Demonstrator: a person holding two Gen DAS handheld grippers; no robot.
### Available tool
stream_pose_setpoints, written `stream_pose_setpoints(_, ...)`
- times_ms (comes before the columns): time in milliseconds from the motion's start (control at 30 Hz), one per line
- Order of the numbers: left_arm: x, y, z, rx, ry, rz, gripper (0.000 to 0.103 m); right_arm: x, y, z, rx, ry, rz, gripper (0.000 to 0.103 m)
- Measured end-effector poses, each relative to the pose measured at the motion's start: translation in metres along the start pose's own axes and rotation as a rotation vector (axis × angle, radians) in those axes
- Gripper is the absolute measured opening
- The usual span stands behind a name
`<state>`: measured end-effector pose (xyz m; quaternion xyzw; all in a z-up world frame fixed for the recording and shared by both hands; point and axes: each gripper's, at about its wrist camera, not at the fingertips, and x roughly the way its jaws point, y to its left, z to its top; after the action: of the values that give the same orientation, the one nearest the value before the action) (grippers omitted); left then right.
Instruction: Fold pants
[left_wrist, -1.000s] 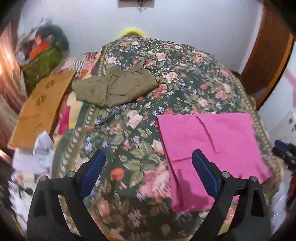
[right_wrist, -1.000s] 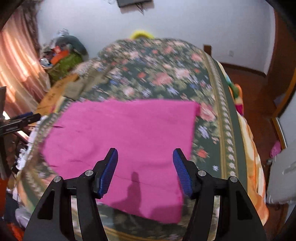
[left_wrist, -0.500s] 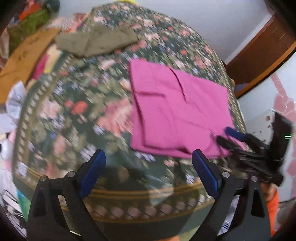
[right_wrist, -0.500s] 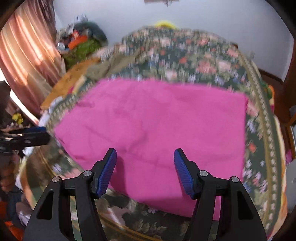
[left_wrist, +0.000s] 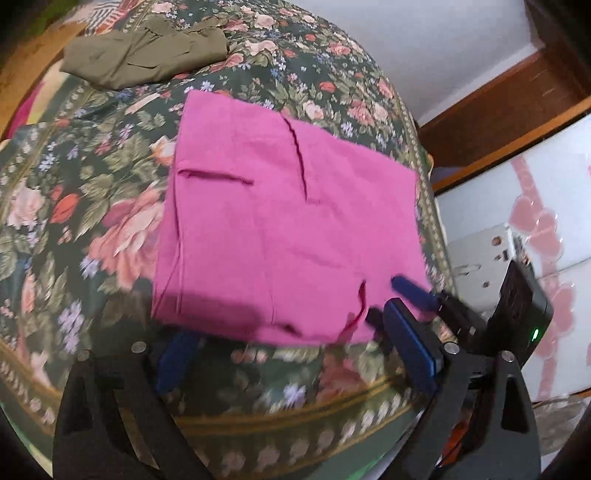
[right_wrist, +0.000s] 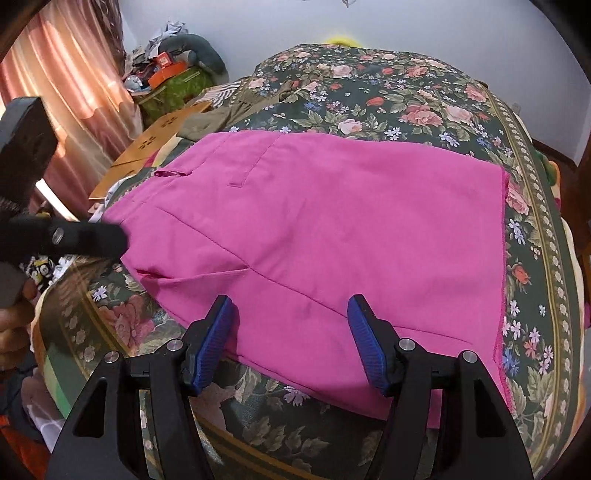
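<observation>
Floral bedspread (left_wrist: 92, 192), dark green with pink roses, covers the bed that fills both views, white wall behind, pinkish curtain (right_wrist: 70, 74) at the left of the right wrist view. Folded pink pants (right_wrist: 332, 236) lie flat on the near part of the bedspread, one pocket slit and a belt loop showing, raw hem edge along the right side. Olive green garment (left_wrist: 147, 59) lies crumpled farther back on the bed, well apart from the pink pants. Brown cardboard (right_wrist: 147, 147) sits beside the bed on the left, clutter heap behind it (contents too jumbled to name). Left gripper (left_wrist: 295, 347) has its jaws spread wide at the near edge of the pink pants, nothing pinched between the blue pads; its left pad looks just under or at the fabric edge, blurred, cannot tell if touching. Right gripper (right_wrist: 291, 339) is also released, jaws apart, hovering over the near edge of the pants with fabric seen between the pads but not clamped. Left wrist view shows the right gripper's blue fingers (left_wrist: 413, 291) over the pants' near right corner.
</observation>
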<state>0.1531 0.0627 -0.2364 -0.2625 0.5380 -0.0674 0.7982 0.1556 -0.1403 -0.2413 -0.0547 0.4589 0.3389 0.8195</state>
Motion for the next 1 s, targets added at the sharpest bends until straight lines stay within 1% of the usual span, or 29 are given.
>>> stream_pose_setpoints(33, 0.001, 0.000, 0.003, -0.011, -0.006, -0.001, 0.091, 0.000, 0.000, 0.000, -0.003, 0.000, 0.001, 0.061)
stream_pose_setpoints(67, 0.001, 0.001, 0.006, -0.028, -0.024, 0.010, 0.078, 0.000, 0.000, 0.001, -0.005, 0.001, 0.002, 0.061)
stream_pose_setpoints(100, 0.001, 0.002, 0.007, -0.043, -0.041, 0.028, 0.072, -0.001, 0.000, 0.000, -0.007, 0.002, 0.004, 0.060)
stream_pose_setpoints(133, 0.002, 0.002, 0.009, -0.042, -0.047, 0.059, 0.059, -0.001, -0.001, 0.000, -0.009, 0.003, 0.008, 0.060)
stream_pose_setpoints(167, 0.003, 0.002, 0.010, -0.035, -0.055, 0.084, 0.043, -0.002, -0.002, -0.001, -0.009, 0.004, 0.011, 0.060)
stream_pose_setpoints(200, 0.004, 0.002, 0.010, -0.022, -0.065, 0.116, 0.037, -0.003, -0.003, -0.001, -0.006, 0.004, 0.014, 0.060)
stream_pose_setpoints(267, 0.005, 0.001, 0.009, 0.004, -0.074, 0.134, 0.031, -0.004, -0.006, -0.003, 0.006, 0.003, 0.019, 0.060)
stream_pose_setpoints(333, 0.003, -0.003, 0.008, 0.037, -0.094, 0.154, 0.029, -0.007, -0.008, -0.004, 0.010, 0.004, 0.016, 0.060)
stream_pose_setpoints(400, -0.003, -0.011, 0.006, 0.077, -0.130, 0.166, 0.028, -0.010, -0.010, -0.005, 0.014, 0.007, 0.005, 0.060)
stream_pose_setpoints(467, -0.007, -0.023, 0.005, 0.130, -0.167, 0.204, 0.028, -0.015, -0.012, -0.007, 0.022, 0.013, 0.007, 0.061)
stream_pose_setpoints(567, -0.014, -0.050, 0.004, 0.255, -0.233, 0.282, 0.028, -0.030, -0.022, -0.012, 0.064, -0.004, 0.019, 0.061)
stream_pose_setpoints(667, -0.017, -0.079, 0.005, 0.370, -0.275, 0.322, 0.028, -0.046, -0.037, -0.019, 0.137, -0.040, 0.001, 0.061)
stream_pose_setpoints(700, -0.017, -0.092, 0.006, 0.416, -0.289, 0.328, 0.028, -0.053, -0.045, -0.023, 0.170, -0.054, -0.014, 0.061)
stream_pose_setpoints(767, -0.017, -0.107, 0.007, 0.469, -0.308, 0.330, 0.028, -0.058, -0.055, -0.028, 0.203, -0.054, -0.057, 0.061)
stream_pose_setpoints(833, -0.015, -0.126, 0.008, 0.524, -0.317, 0.324, 0.027, -0.058, -0.064, -0.035, 0.218, -0.035, -0.110, 0.061)
stream_pose_setpoints(867, -0.014, -0.133, 0.007, 0.546, -0.317, 0.317, 0.027, -0.055, -0.069, -0.039, 0.229, -0.018, -0.121, 0.061)
stream_pose_setpoints(900, -0.011, -0.142, 0.007, 0.573, -0.314, 0.310, 0.027, -0.050, -0.073, -0.044, 0.240, 0.007, -0.125, 0.061)
stream_pose_setpoints(933, -0.006, -0.151, 0.007, 0.603, -0.311, 0.305, 0.027, -0.048, -0.075, -0.047, 0.248, 0.013, -0.119, 0.061)
stream_pose_setpoints(1000, 0.004, -0.169, 0.004, 0.670, -0.302, 0.304, 0.027, -0.048, -0.079, -0.053, 0.272, -0.015, -0.097, 0.061)
